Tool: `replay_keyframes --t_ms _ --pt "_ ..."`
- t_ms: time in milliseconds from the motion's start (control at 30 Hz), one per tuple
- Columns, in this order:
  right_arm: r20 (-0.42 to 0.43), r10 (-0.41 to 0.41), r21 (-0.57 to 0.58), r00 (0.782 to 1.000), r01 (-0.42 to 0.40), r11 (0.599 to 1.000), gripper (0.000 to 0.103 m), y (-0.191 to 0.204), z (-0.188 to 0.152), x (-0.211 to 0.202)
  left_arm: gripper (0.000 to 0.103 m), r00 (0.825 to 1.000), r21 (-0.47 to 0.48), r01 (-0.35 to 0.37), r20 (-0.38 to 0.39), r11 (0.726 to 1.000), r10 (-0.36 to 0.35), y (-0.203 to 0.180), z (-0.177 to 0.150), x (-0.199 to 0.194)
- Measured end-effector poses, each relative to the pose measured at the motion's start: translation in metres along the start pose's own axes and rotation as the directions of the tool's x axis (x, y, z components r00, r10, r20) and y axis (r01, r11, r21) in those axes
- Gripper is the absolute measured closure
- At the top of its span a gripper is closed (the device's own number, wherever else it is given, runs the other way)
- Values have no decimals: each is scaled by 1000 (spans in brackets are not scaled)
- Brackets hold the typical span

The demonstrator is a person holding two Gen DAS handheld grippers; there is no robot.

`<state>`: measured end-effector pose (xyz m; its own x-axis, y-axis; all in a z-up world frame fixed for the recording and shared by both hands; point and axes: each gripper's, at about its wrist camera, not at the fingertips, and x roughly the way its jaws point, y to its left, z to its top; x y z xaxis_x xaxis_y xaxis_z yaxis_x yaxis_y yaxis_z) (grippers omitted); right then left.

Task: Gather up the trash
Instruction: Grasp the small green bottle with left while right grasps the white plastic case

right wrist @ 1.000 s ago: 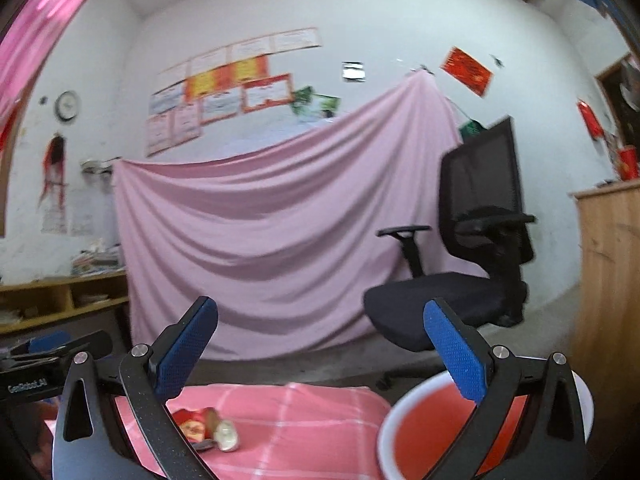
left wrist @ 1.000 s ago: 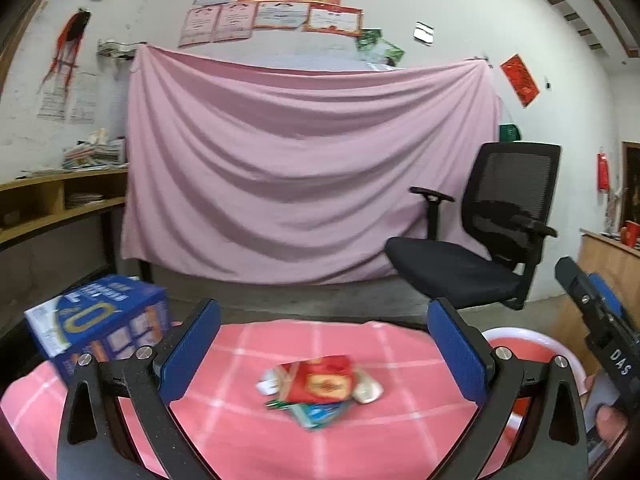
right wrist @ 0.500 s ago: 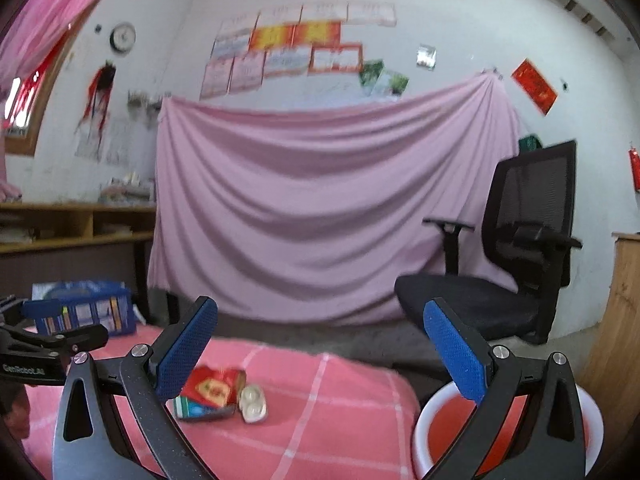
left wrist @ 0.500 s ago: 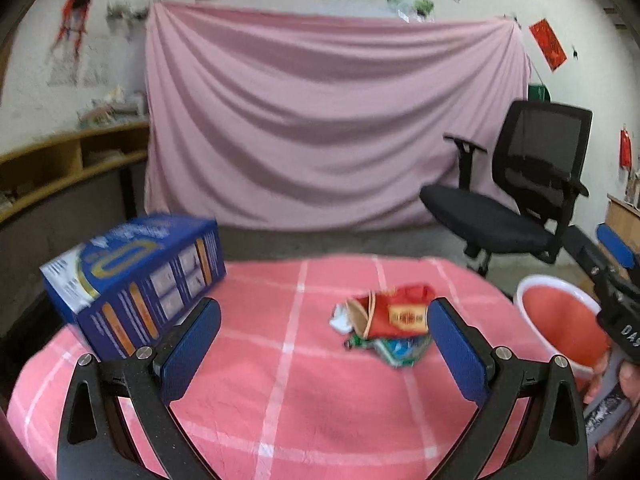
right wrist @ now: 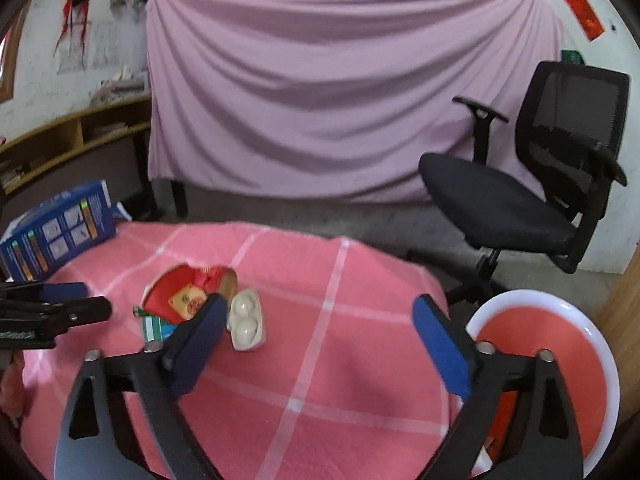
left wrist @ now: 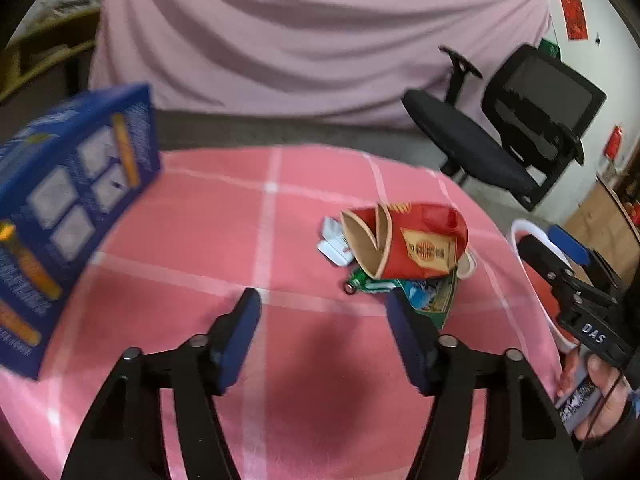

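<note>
Nothing looks collected yet: the trash pile (left wrist: 400, 252), a crushed red paper cup (left wrist: 412, 240) over a green-and-blue wrapper (left wrist: 430, 296) with a white plastic blister piece (right wrist: 246, 320) beside it, lies on the pink checked desk (left wrist: 240, 240), while the red bin with a white rim (right wrist: 560, 344) just off the desk's right edge shows no litter in its visible part. The left gripper (left wrist: 324, 332) hovers just short of the pile and the right gripper (right wrist: 320, 344) beside it, each with its fingers closing on nothing. Legible writing is scarce: "DAS" on the right gripper's body; the cup's gold emblem and the blue box (left wrist: 68, 208) are too blurred to read.
</note>
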<state>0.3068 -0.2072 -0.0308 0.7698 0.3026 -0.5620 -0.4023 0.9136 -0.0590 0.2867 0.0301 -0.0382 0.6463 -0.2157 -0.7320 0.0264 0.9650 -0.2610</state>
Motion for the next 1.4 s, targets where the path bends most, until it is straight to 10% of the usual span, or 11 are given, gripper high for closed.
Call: replay_keyframes --t_ms 533,867,1100,1400 --pt "-304 182 -22 935 -198 980 44 13 -2 62 68 995 212 40 -96 976 -20 -11 17 34" --pt "-312 188 -50 931 -214 976 50 14 0 65 89 993 261 49 -116 964 -19 -24 13 40" --pt "-302 211 -66 930 -241 968 90 18 0 61 94 995 235 21 -99 972 3 -27 4 32" --pt "-258 228 -36 939 -245 969 92 13 -1 49 95 998 113 21 -68 993 -14 -17 -10 6"
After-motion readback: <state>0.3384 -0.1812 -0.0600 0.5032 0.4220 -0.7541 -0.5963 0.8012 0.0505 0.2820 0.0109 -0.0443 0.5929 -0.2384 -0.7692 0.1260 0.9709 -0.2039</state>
